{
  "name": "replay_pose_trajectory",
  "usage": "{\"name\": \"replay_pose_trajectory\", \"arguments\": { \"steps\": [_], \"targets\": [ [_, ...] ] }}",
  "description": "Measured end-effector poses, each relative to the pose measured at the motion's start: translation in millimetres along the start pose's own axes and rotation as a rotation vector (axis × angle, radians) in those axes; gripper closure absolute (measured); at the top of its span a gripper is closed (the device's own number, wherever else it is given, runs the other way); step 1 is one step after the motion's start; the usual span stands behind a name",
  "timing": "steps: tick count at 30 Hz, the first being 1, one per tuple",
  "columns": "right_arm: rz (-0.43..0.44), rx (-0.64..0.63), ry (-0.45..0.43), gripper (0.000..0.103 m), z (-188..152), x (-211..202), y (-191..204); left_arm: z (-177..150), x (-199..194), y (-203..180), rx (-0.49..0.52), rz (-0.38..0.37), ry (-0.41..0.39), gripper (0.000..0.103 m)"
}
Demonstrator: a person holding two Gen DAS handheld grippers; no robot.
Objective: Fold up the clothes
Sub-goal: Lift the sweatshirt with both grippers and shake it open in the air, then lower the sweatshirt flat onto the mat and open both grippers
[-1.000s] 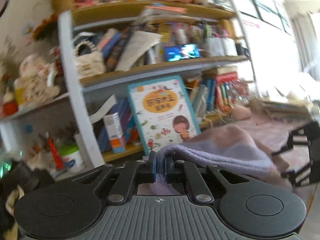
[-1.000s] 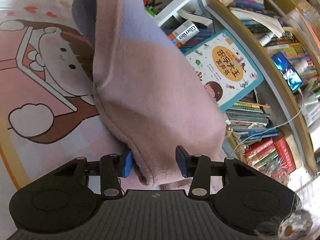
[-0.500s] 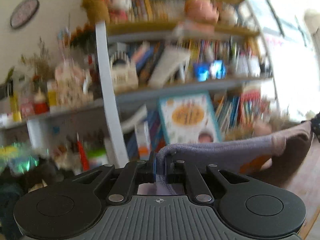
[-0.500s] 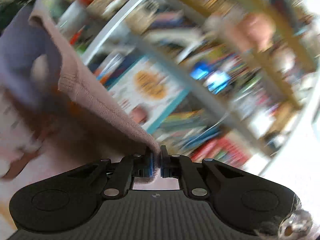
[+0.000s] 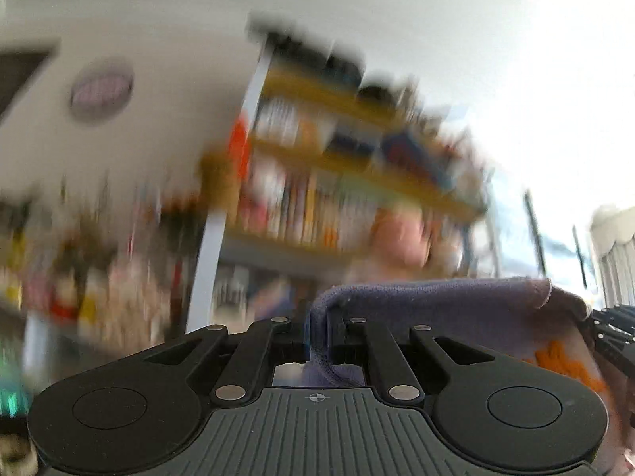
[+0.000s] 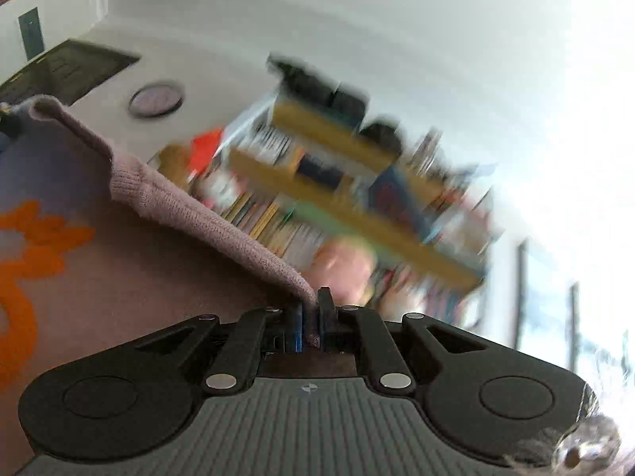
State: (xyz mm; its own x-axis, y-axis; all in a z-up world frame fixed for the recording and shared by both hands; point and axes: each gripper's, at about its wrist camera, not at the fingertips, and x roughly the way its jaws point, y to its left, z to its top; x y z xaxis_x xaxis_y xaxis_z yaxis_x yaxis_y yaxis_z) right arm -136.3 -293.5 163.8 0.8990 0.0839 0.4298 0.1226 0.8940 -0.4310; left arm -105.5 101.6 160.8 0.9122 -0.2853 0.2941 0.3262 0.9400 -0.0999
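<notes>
A knitted garment (image 5: 436, 309), lilac and dusty pink with an orange pattern, hangs stretched between both grippers, high in the air. My left gripper (image 5: 319, 337) is shut on its lilac edge, which runs off to the right. In the right wrist view the same garment (image 6: 119, 261) fills the lower left, its ribbed pink hem (image 6: 222, 226) leading into my right gripper (image 6: 311, 325), which is shut on it. The other gripper's black fingers (image 5: 611, 329) show at the right edge of the left wrist view. Both views tilt upward and are blurred.
A tall bookshelf (image 5: 337, 182) with yellow boards, also in the right wrist view as the bookshelf (image 6: 349, 198), stands ahead, crammed with books and toys. A round wall clock (image 6: 156, 99) hangs to its left. White ceiling fills the top, and a bright window (image 5: 555, 230) lies right.
Both grippers have swung sharply upward with the garment, so the views now show upper shelves and ceiling. The right gripper, open around the cloth a second ago, closed on the hem.
</notes>
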Motion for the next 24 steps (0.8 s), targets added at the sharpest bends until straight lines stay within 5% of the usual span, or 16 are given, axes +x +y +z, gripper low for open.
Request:
{"name": "replay_pose_trajectory", "arguments": {
  "steps": [5, 8, 12, 19, 24],
  "targets": [
    [0.258, 0.040, 0.513, 0.096, -95, 64, 34, -103, 80, 34, -0.047, 0.110, 0.568, 0.094],
    [0.376, 0.044, 0.773, 0.096, -167, 96, 64, -165, 111, 46, -0.026, 0.131, 0.771, 0.094],
    [0.441, 0.088, 0.929, 0.096, -223, 129, 83, -197, 141, 56, 0.010, 0.140, 0.857, 0.093],
    [0.485, 0.339, 1.096, 0.090, -274, 180, 82, -219, 173, 90, -0.086, 0.174, 0.936, 0.089],
    [0.437, 0.577, 1.146, 0.080, -303, 203, 64, -230, 189, 112, -0.153, 0.205, 0.969, 0.054]
  ]
}}
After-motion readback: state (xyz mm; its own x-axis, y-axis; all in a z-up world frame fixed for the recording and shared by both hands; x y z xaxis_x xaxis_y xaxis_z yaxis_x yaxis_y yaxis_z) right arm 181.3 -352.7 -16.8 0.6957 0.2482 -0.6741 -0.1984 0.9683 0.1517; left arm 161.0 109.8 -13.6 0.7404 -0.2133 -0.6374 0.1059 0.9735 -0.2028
